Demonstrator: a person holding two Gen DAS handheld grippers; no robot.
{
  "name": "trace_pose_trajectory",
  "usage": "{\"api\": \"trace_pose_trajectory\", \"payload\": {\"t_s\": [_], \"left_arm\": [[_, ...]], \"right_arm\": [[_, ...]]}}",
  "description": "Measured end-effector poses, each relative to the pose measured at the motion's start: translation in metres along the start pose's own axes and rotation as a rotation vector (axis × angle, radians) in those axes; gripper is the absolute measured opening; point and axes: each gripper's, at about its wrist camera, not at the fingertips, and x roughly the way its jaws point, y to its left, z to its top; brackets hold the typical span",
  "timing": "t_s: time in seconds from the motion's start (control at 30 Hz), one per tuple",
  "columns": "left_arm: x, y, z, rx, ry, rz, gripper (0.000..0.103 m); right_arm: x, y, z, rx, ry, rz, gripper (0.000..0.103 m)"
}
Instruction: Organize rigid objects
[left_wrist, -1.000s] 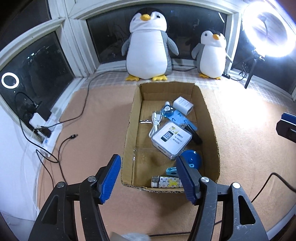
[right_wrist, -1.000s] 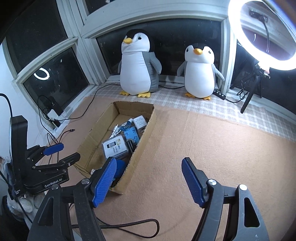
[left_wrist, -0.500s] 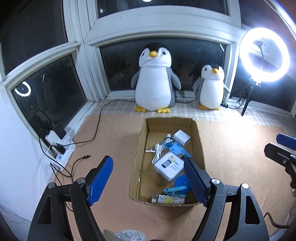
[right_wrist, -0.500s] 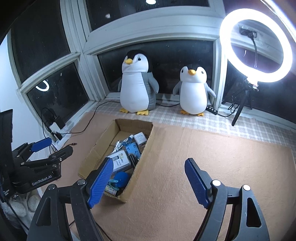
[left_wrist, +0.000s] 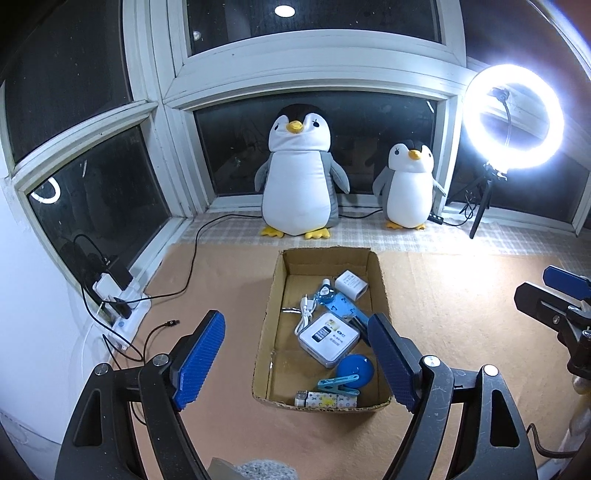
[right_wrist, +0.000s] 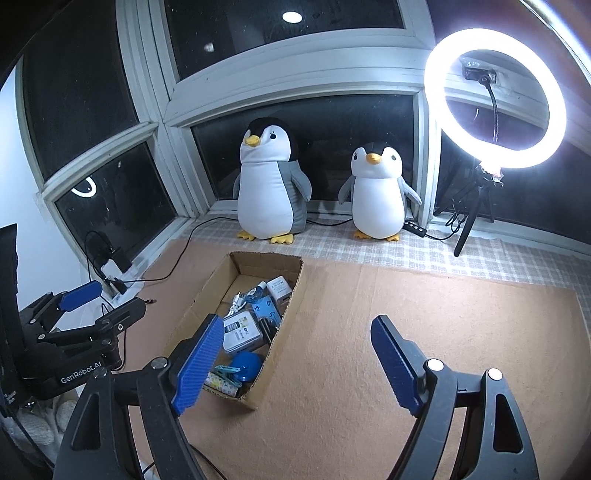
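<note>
An open cardboard box (left_wrist: 266, 332) (right_wrist: 291, 295) stands on the tan mat. Inside lie a white square tin (left_wrist: 328, 339) (right_wrist: 241, 336), a blue round lid (left_wrist: 355, 369), a light blue clip (left_wrist: 338, 384), a patterned lighter (left_wrist: 327, 400), a white charger (left_wrist: 351, 285), a white cable (left_wrist: 306, 310) and a blue card (left_wrist: 343, 308). My left gripper (left_wrist: 295, 363) is open and empty, raised above and in front of the box. My right gripper (right_wrist: 299, 365) is open and empty, raised to the right of the box.
Two plush penguins (left_wrist: 299, 177) (left_wrist: 408, 188) stand on the window sill. A lit ring light (left_wrist: 513, 118) on a tripod stands at the right. A power strip with cables (left_wrist: 118, 302) lies at the left wall. The tan mat (right_wrist: 424, 314) spreads right of the box.
Both grippers have pulled up and back from the box, so it looks smaller and farther. Both stayed open and empty. The box contents have not moved.
</note>
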Motion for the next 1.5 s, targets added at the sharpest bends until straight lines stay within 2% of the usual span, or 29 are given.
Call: {"api": "trace_pose_trajectory", "payload": {"t_s": [1.5], "left_arm": [[0.005, 0.003, -0.004, -0.004, 0.01, 0.003, 0.083]], "right_arm": [[0.011, -0.004, -0.004, 0.008, 0.03, 0.006, 0.079]]}}
